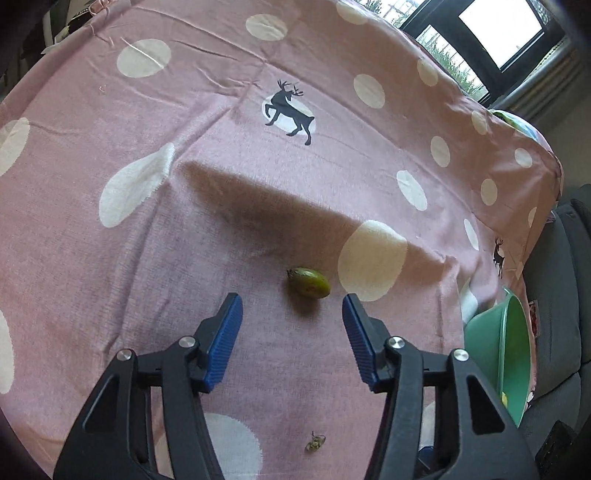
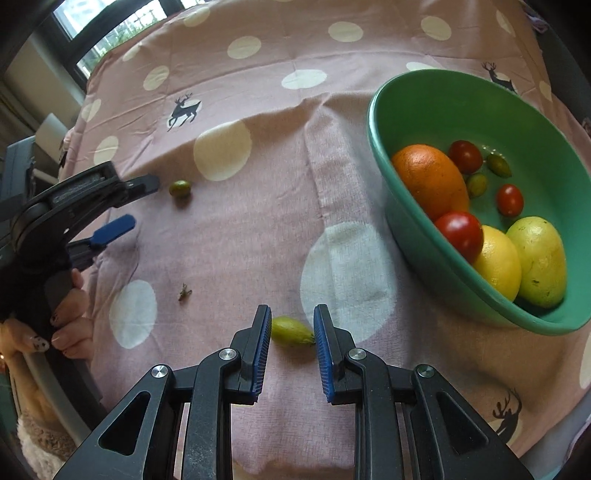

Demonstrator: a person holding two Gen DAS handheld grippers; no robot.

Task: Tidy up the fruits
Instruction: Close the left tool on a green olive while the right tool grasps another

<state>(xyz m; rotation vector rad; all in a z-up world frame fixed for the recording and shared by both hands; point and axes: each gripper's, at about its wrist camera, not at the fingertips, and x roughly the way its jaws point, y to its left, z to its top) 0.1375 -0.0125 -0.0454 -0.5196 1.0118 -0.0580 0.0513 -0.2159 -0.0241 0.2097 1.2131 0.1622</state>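
Observation:
My left gripper (image 1: 292,301) is open just short of a small green oval fruit (image 1: 308,282) lying on the pink spotted cloth (image 1: 184,221). That fruit (image 2: 180,188) and the left gripper (image 2: 144,201) also show in the right wrist view. My right gripper (image 2: 291,325) has its jaws close around a small yellow-green oval fruit (image 2: 291,331) on the cloth, the pads touching or nearly touching its ends. A green bowl (image 2: 402,221) at the right holds an orange (image 2: 428,177), a lemon (image 2: 498,262), a yellow-green fruit (image 2: 541,258), three red tomatoes and two small green fruits.
A dried stem scrap (image 2: 184,291) lies on the cloth between the grippers; it also shows in the left wrist view (image 1: 314,442). The bowl's rim (image 1: 517,332) shows at the right edge of the left wrist view. A window (image 1: 498,29) and a grey seat (image 1: 554,295) lie beyond the table edge.

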